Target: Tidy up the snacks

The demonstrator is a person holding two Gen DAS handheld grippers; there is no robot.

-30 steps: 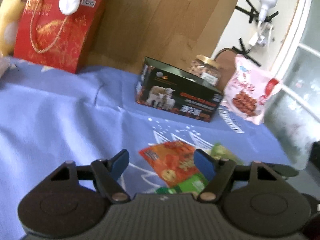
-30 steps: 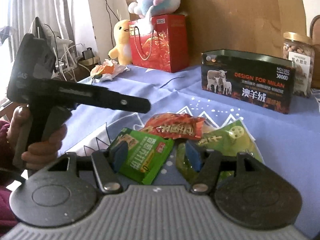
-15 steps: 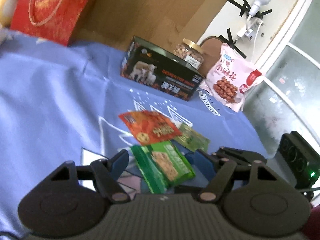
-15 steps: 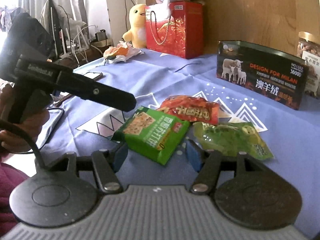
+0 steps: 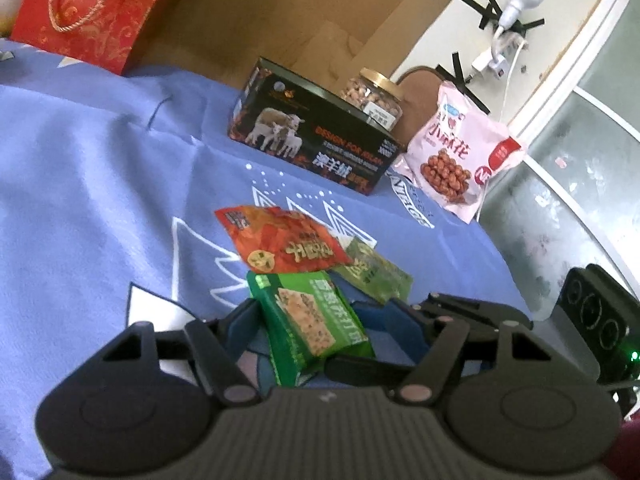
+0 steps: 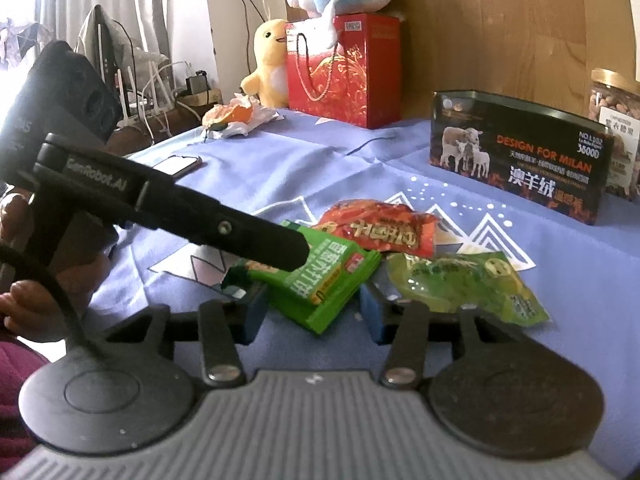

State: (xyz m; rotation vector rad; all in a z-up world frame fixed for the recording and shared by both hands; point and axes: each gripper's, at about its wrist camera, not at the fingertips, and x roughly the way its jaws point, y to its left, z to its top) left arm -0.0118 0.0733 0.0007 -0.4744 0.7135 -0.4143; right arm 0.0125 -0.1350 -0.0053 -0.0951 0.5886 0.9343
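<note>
Left side first: the left tool (image 5: 310, 314) sits low over the blue-clothed counter (image 5: 88, 184), its jaws closing with the green cracker pack (image 5: 308, 324) between them, though the pads do not visibly press it yet. Same pack in the right-wrist view, and the right tool (image 6: 310, 312) is closing around its near end too, not clenched on it as far as one can see. Just beyond lies the red snack pouch (image 6: 378, 228), touching the green pack's far edge, and to the right the pale green pouch (image 6: 464, 284) lies flat. Behind them stands the dark sheep-print box (image 6: 516, 160). This looks like the pick-up step. Next, one tool should finish its squeeze and lift without dragging the red pouch.
</note>
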